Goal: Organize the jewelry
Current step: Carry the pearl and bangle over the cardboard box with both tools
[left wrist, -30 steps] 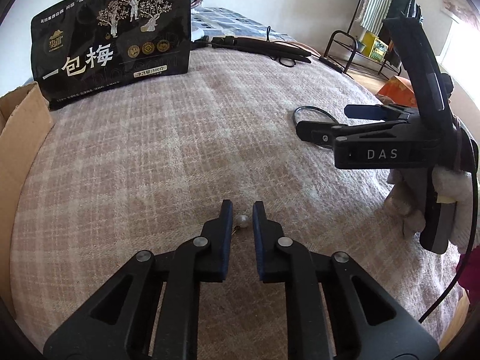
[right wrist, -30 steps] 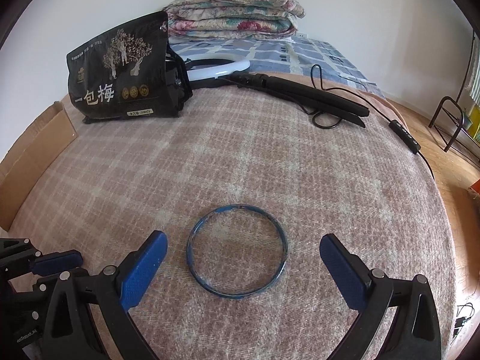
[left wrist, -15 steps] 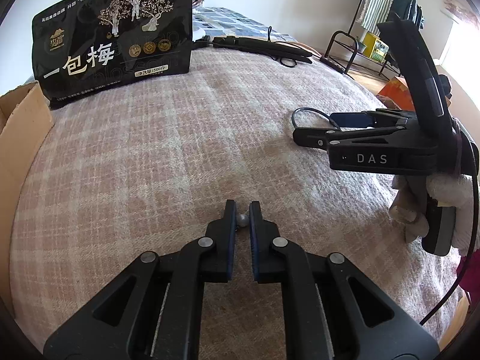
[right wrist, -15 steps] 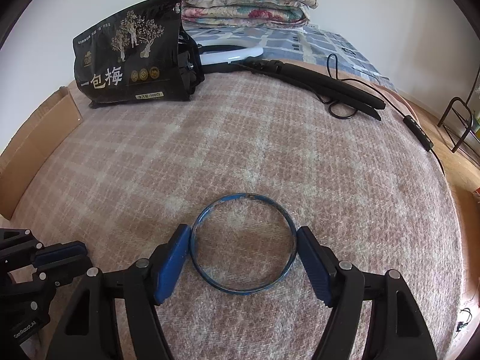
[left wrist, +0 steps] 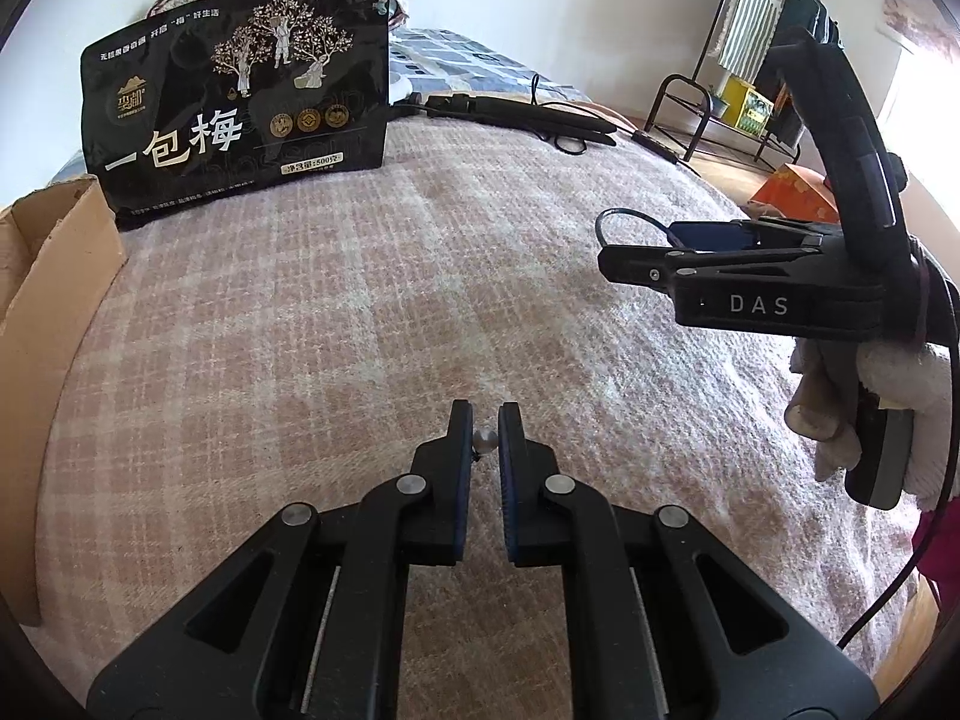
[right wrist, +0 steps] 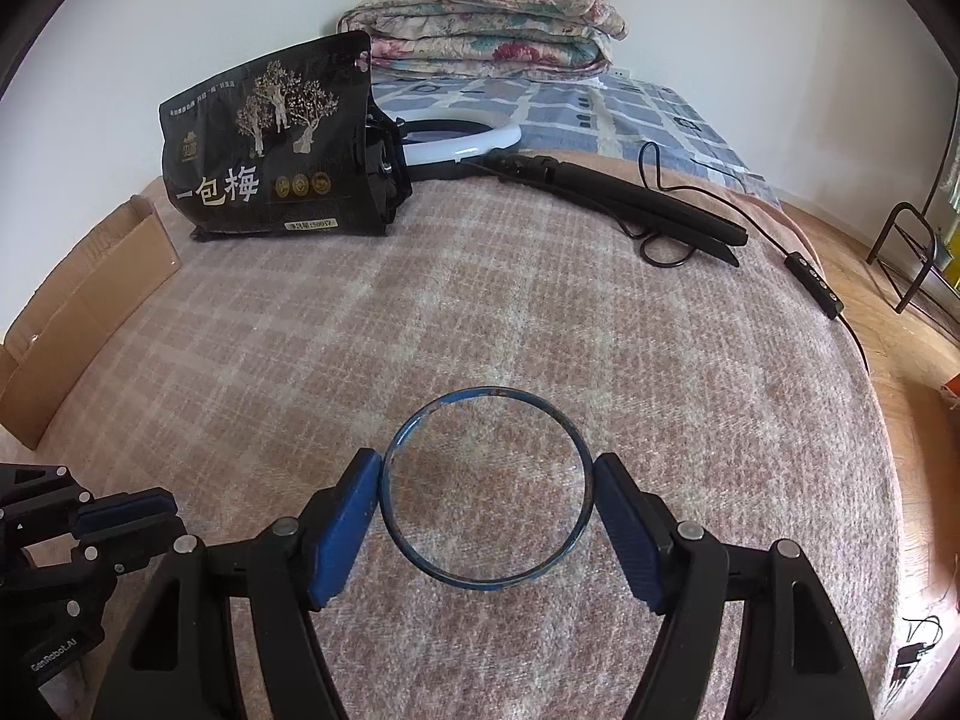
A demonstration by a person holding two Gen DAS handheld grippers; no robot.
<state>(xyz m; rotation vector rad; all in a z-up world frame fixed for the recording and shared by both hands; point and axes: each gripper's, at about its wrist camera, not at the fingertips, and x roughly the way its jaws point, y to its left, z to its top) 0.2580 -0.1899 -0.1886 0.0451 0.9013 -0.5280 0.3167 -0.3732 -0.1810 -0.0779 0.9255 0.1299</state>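
Note:
My left gripper is shut on a small pearl earring, held just above the plaid blanket. My right gripper is shut on a thin blue bangle, its blue pads touching the ring's left and right sides. The bangle is lifted slightly off the blanket. The right gripper also shows in the left wrist view at the right, with part of the bangle sticking out of it. The left gripper shows at the lower left of the right wrist view.
A black snack bag stands at the far left of the bed. A cardboard box lies along the left edge. A black folded stand with cable and a white ring light lie at the back. Folded quilts are behind.
My right gripper closed from wide open onto the blue bangle and lifted it slightly. My left gripper closed on the pearl earring and rose a little.

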